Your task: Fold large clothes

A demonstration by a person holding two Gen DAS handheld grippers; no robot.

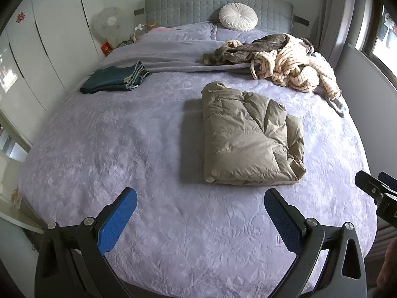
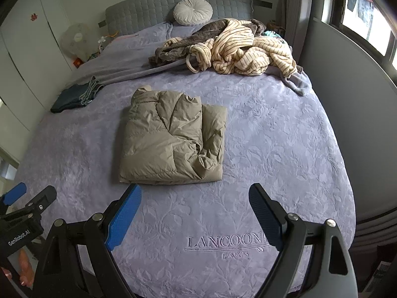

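We hold the left tool [image 1: 199,200] with its two blue-padded fingers [image 1: 116,219] spread wide apart, nothing between them, its black linkage arms fanning out at the lower edge of the left wrist view. The right tool [image 2: 194,195] shows the same pose: fingers [image 2: 124,217] splayed, empty, pointing forward and slightly downward. Each tool appears at the margin of the other's view, so the two sit side by side, apart, at similar height.
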